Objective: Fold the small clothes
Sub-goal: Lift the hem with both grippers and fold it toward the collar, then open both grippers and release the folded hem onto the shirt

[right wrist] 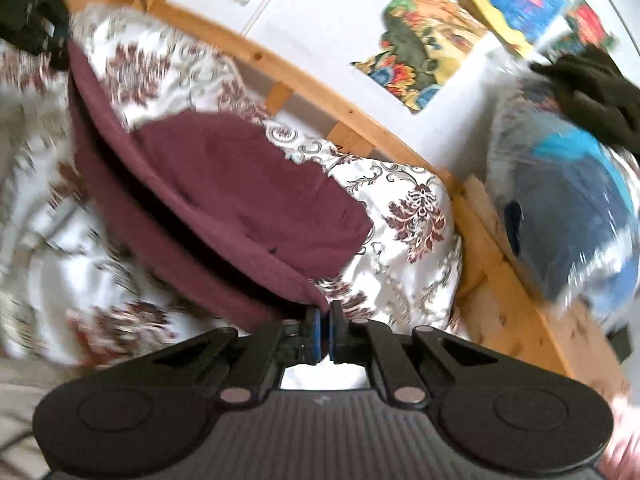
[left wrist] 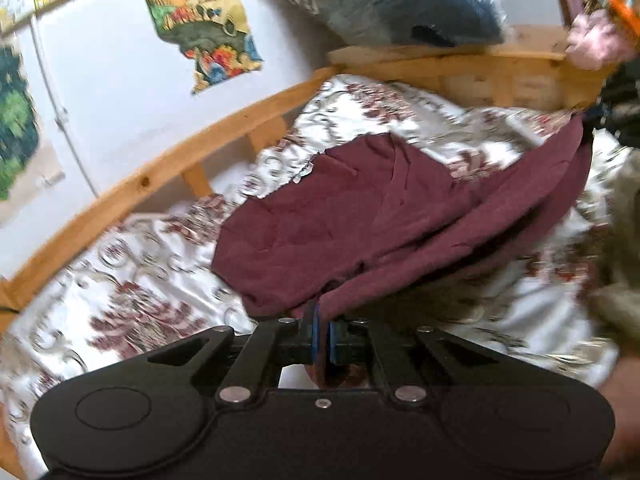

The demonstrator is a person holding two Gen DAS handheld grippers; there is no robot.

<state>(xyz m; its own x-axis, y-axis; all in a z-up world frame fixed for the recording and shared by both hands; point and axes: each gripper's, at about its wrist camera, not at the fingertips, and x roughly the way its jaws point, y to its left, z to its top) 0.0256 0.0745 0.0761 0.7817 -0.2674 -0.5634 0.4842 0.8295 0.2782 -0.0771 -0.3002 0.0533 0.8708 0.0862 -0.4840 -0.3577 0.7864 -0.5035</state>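
A small maroon garment (left wrist: 340, 216) lies partly on a bed with a white floral cover (left wrist: 132, 280). Its near edge is lifted and stretched between my two grippers. My left gripper (left wrist: 322, 332) is shut on one corner of that edge. My right gripper (right wrist: 325, 328) is shut on the other corner, and the garment (right wrist: 224, 192) sags from it onto the floral cover (right wrist: 408, 216). The other gripper shows as a dark shape at the far end of the taut edge in each view. Both views are motion-blurred.
A wooden bed rail (left wrist: 160, 176) runs along the white wall with colourful pictures (left wrist: 200, 24). A plastic-wrapped blue bundle (left wrist: 400, 4) sits on the wooden headboard (left wrist: 500, 64); the bundle also shows in the right wrist view (right wrist: 568, 216). A pink cloth (left wrist: 596, 40) lies at far right.
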